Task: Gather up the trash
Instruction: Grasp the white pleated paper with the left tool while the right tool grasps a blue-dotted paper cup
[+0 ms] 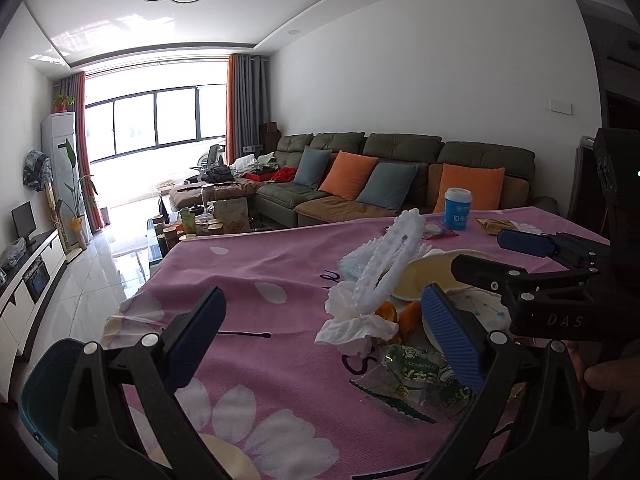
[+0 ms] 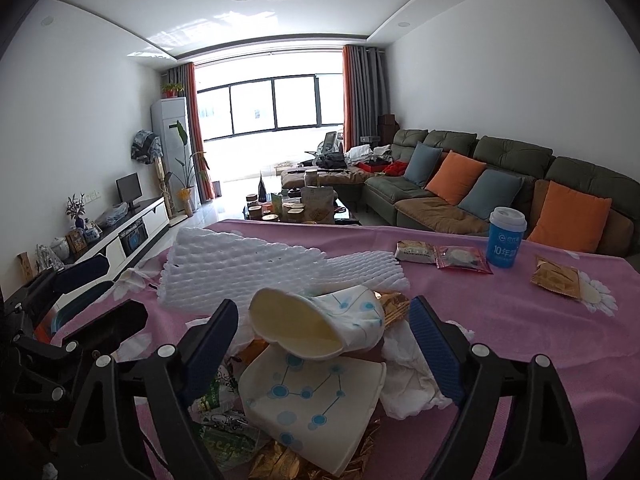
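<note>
A trash pile lies on the pink flowered tablecloth: white foam netting, crumpled tissue, orange peel and a green snack wrapper. My left gripper is open, its right pad beside the pile. In the right wrist view my right gripper is open around two crushed paper cups, with the foam netting behind, tissue and the green wrapper at the sides. The right gripper also shows in the left wrist view.
A blue lidded cup and several snack packets lie further back on the table. A teal bin stands below the table's left edge. A sofa and a coffee table lie beyond.
</note>
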`<control>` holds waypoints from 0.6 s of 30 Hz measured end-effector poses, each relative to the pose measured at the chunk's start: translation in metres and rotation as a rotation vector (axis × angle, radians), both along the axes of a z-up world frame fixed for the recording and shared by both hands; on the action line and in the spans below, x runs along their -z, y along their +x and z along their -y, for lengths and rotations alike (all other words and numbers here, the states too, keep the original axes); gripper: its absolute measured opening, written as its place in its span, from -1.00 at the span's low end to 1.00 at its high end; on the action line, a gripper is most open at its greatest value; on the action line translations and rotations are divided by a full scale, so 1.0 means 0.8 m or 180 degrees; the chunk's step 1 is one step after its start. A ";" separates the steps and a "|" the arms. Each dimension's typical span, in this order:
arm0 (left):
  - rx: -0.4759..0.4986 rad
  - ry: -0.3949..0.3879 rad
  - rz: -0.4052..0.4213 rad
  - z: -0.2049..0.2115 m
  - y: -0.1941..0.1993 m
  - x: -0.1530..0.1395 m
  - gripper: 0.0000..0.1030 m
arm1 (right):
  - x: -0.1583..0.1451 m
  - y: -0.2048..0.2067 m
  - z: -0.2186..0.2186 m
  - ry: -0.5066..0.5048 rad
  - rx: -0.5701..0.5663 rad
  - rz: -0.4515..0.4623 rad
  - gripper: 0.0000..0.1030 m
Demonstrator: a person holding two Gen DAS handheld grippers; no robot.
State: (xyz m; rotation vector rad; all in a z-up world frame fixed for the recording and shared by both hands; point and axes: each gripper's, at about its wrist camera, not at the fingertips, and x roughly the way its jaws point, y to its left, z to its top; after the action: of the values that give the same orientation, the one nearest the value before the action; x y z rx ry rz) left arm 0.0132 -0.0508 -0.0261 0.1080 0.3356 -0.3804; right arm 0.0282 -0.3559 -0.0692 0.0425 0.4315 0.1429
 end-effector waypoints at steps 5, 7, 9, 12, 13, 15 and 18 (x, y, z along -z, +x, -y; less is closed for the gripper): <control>0.0261 0.0015 -0.0252 0.015 0.029 0.007 0.09 | 0.004 0.007 0.006 0.0028 -0.0030 -0.0107 0.10; 0.0361 -0.0026 -0.0314 0.018 0.037 0.010 -0.21 | 0.005 0.009 0.008 0.0057 -0.0085 -0.0137 -0.37; 0.0403 -0.0037 -0.0348 0.019 0.038 0.011 -0.56 | 0.006 0.009 0.008 0.0064 -0.0121 -0.0180 -0.57; 0.0444 -0.0052 -0.0366 0.023 0.042 0.014 -0.72 | 0.006 0.011 0.011 0.0077 -0.0170 -0.0192 -0.84; 0.0445 -0.0081 -0.0366 0.021 0.042 0.014 -0.73 | 0.005 0.012 0.012 0.0084 -0.0173 -0.0188 -0.88; 0.0441 -0.0151 -0.0358 0.014 0.038 0.008 -0.74 | 0.001 0.012 0.016 0.0156 -0.0203 -0.0163 -0.91; 0.0426 -0.0252 -0.0321 0.001 0.036 -0.001 -0.75 | -0.009 0.011 0.018 0.0188 -0.0220 -0.0106 -0.95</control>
State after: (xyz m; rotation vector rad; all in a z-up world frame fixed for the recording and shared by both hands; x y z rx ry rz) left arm 0.0418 -0.0517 -0.0252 0.0336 0.4137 -0.5322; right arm 0.0369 -0.3701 -0.0622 0.0881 0.4622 0.2230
